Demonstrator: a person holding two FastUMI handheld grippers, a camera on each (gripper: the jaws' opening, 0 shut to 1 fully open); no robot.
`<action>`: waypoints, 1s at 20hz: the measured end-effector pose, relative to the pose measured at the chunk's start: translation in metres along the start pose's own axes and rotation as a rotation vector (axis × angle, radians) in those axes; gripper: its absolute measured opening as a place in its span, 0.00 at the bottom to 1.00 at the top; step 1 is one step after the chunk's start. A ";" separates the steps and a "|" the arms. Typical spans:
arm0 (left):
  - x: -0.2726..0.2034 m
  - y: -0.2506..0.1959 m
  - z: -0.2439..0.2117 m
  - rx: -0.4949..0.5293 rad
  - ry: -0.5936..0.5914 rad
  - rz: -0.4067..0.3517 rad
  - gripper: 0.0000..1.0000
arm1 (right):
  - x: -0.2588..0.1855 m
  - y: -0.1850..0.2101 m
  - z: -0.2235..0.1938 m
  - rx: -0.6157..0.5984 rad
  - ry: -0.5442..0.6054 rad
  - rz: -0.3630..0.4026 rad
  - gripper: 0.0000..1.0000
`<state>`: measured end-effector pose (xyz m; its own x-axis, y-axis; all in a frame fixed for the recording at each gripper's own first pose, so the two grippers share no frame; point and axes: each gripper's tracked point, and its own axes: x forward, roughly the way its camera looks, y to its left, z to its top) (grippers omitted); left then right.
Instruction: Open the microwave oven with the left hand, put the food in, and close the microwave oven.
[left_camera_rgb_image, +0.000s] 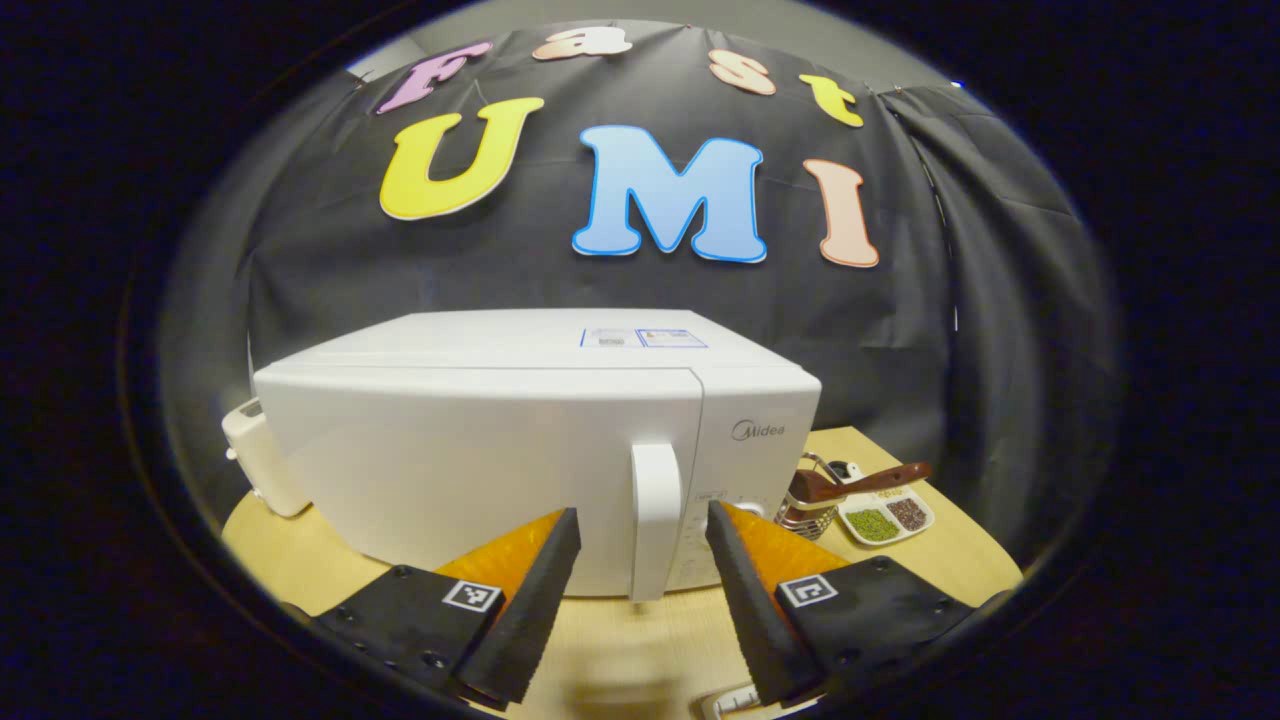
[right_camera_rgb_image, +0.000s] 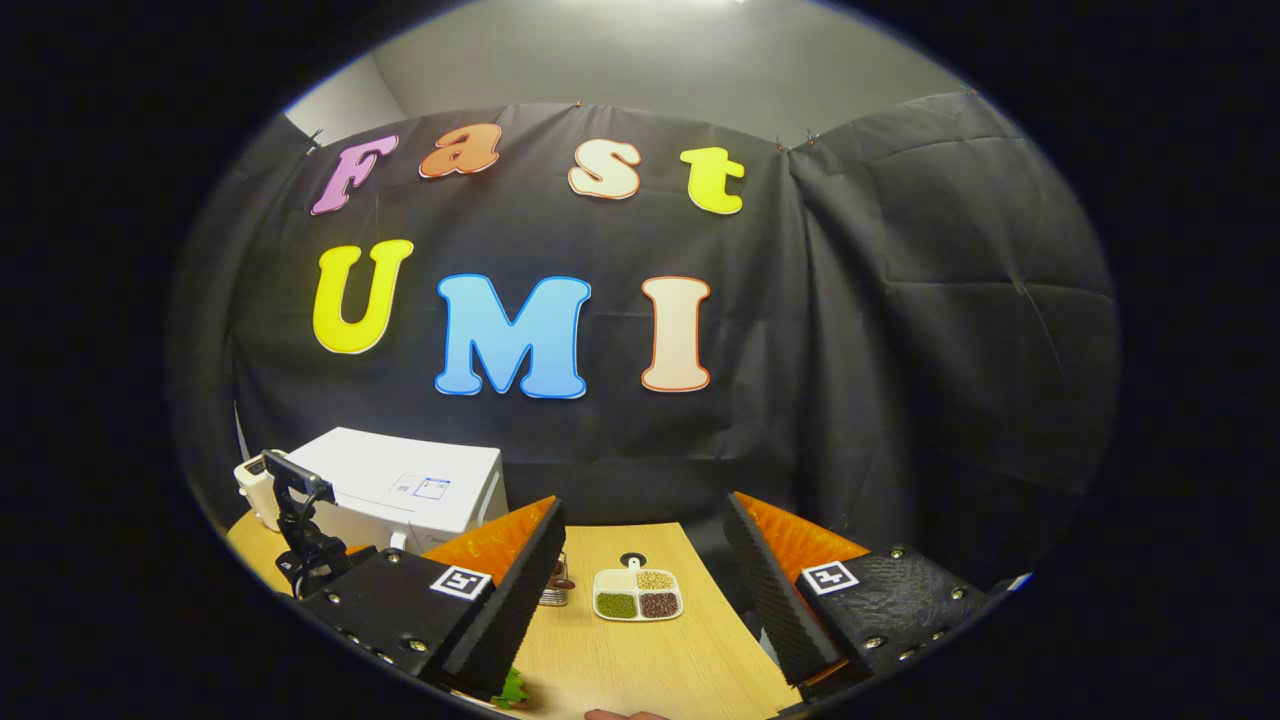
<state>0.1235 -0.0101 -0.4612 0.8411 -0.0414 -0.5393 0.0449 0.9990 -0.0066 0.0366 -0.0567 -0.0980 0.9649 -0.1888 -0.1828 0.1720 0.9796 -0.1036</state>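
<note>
Left gripper (left_camera_rgb_image: 642, 545): jaws stood wide apart and held nothing; the fingers flanked the door handle (left_camera_rgb_image: 656, 518) of the microwave oven (left_camera_rgb_image: 520, 450) without touching it.
Microwave oven: white, door shut, it stood on the wooden table (left_camera_rgb_image: 900, 560), close in the left gripper view; in the right gripper view it lay farther off, at the far left (right_camera_rgb_image: 405, 490).
Right gripper (right_camera_rgb_image: 645, 570): jaws stood wide apart and empty, raised over the table (right_camera_rgb_image: 640, 650).
Seen in the left gripper view alone: the door handle, the control panel (left_camera_rgb_image: 745, 480) to its right, and a brown-handled utensil (left_camera_rgb_image: 870, 482) lying across a wire basket (left_camera_rgb_image: 805, 515).
Seen in the right gripper view alone: a small camera on a black stand (right_camera_rgb_image: 300, 520) in front of the oven, and a green leafy item (right_camera_rgb_image: 515, 688) at the near edge, partly hidden by the gripper's left finger.
Surroundings: a white divided dish of grains (left_camera_rgb_image: 885, 515) sat right of the oven; the right gripper view showed it (right_camera_rgb_image: 638, 594) between the fingers. A pale appliance (left_camera_rgb_image: 262, 455) stood at the oven's left, partly hidden behind it.
Food: I cannot tell which item it was.
</note>
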 end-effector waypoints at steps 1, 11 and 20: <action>0.006 0.001 -0.005 -0.008 0.018 0.000 0.81 | 0.001 0.002 -0.001 0.003 0.006 0.005 0.97; 0.015 -0.012 -0.011 0.061 0.090 -0.043 0.15 | 0.006 0.013 -0.005 0.012 0.016 0.045 0.97; -0.021 -0.009 -0.026 0.112 0.139 -0.089 0.07 | 0.003 0.014 -0.012 0.019 0.020 0.066 0.97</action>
<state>0.0909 -0.0181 -0.4717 0.7490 -0.1184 -0.6519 0.1818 0.9829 0.0305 0.0398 -0.0442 -0.1122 0.9700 -0.1250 -0.2084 0.1121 0.9910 -0.0726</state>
